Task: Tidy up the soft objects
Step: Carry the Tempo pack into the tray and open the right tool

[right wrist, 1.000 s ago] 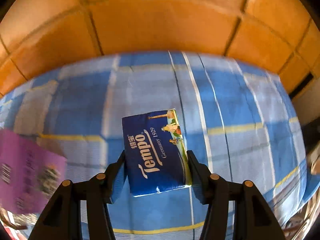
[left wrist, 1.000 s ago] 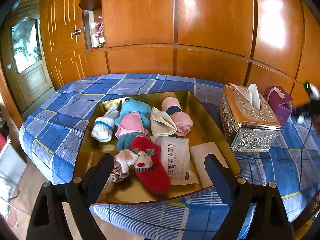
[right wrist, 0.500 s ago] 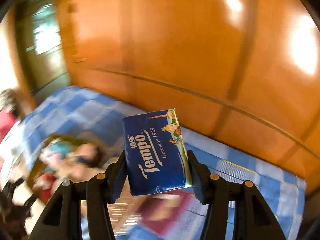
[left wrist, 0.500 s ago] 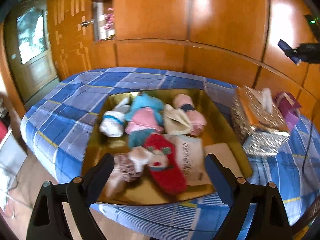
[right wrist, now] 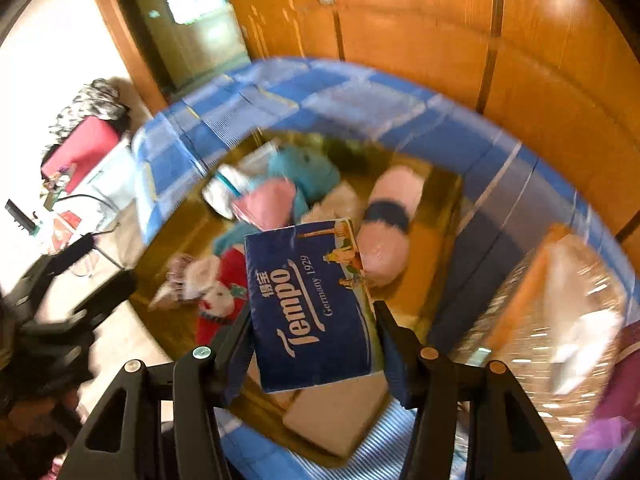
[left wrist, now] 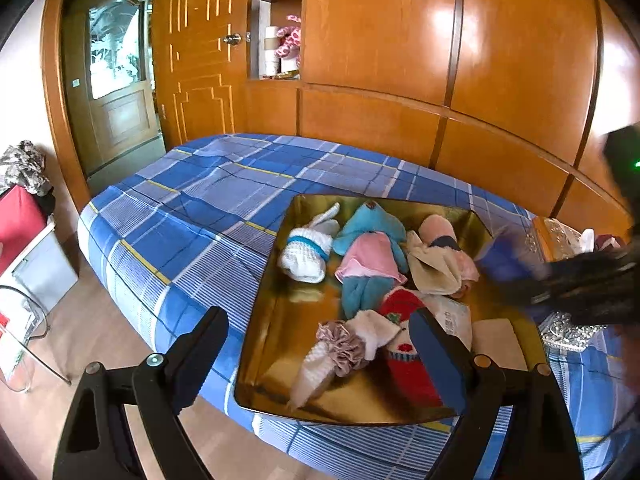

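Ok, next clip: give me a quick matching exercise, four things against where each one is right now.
Things:
1. tissue pack
2. red sock
3. white sock
4. left gripper

Places:
A. open, above the tray's near edge
B. far left part of the gold tray
C. clamped in the right gripper
D. near part of the tray, partly behind a finger

Pairs: 1-C, 2-D, 3-B, 4-A

Blue Tempo tissue pack (right wrist: 310,304) upright, pinched betw. right gripper (right wrist: 312,344) fingers, above gold tray (left wrist: 276,364), tray on blue plaid bed w/ rolled socks, red reindeer sock (left wrist: 404,352), wipes pkt (left wrist: 452,316)
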A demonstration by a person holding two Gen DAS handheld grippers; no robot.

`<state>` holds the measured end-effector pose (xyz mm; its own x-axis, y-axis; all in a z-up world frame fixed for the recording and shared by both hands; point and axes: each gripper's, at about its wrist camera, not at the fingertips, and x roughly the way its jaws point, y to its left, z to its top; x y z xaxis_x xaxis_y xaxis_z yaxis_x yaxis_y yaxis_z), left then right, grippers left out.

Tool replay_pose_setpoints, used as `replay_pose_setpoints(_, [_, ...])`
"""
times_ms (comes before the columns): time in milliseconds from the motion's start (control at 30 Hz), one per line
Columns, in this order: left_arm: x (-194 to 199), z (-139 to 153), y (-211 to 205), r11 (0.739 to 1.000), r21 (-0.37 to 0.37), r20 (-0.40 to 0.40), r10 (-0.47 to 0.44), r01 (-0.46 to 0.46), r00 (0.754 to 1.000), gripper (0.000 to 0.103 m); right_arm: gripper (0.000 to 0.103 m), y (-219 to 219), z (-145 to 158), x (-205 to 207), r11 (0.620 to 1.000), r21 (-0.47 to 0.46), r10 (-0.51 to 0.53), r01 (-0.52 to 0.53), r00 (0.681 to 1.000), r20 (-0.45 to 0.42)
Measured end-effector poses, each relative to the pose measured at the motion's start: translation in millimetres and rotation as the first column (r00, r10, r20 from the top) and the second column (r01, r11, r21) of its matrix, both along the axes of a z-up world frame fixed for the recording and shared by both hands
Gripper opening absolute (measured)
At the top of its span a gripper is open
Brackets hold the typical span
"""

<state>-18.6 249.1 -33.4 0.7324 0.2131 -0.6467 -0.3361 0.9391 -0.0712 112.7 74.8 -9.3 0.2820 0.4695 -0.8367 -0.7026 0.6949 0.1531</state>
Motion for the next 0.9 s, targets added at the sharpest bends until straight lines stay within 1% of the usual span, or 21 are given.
replay_pose_setpoints(67, [0.7,-1.2,-3.1,1.000,-0.001,-0.002,-0.008,0.008,1.000,0.092,0.056,12.6,-23.4,5.4,0.998,-0.039,-0.045,0.045,0.999,-0.009])
replay_pose_setpoints(167, [3.1,-4.0,-7.3,1.000,-0.007,-0.007,-0.023,0.023,1.000,0.092,0.056,22.5,-42.6,14.1,0.993,-0.078,-0.083,0.083,0.997,0.004])
replay_pose_setpoints(300, [6.1,-9.8,-11.6,0.999,-0.003,-0.023,-0.035,0.035,0.999,0.092,0.057,24.8,-47.9,20.0,0.992,-0.064,-0.108,0.111,0.993,0.046])
replay_pose_setpoints(467, [7.2,-14.2,-14.6,1.000,-0.002,-0.039,-0.031,0.031,0.999,0.092,0.060,19.8,-40.6,16.4,0.994,-0.060,-0.085,0.089,0.994,0.066])
replay_pose_setpoints(533, [6.6,-13.0,-15.8,1.000,-0.001,-0.037,-0.028,0.028,0.999,0.092,0.067,17.4,-35.4,8.4,0.995,-0.055,-0.076,0.081,0.994,0.084])
replay_pose_setpoints(600, [5.7,-10.4,-16.2,1.000,0.006,-0.030,-0.021,0.021,0.999,0.094,0.079,17.0,-27.7,1.7,0.996,-0.039,-0.077,0.082,0.990,0.120])
replay_pose_setpoints(667, [3.8,-7.1,-17.1,1.000,0.013,-0.019,-0.014,0.014,1.000,0.097,0.084,14.6,-20.0,-3.9,0.995,-0.019,-0.089,0.093,0.984,0.153])
replay_pose_setpoints(800, [0.6,-1.2,-18.6,1.000,0.025,-0.003,-0.004,0.004,1.000,0.098,0.084,6.2,-7.1,-14.5,0.995,0.007,-0.098,0.098,0.979,0.179])
replay_pose_setpoints(900, [-1.2,2.4,-20.9,0.999,0.035,0.007,-0.003,0.003,1.000,0.100,0.084,-2.6,2.3,-25.7,0.992,0.019,-0.123,0.122,0.964,0.234])
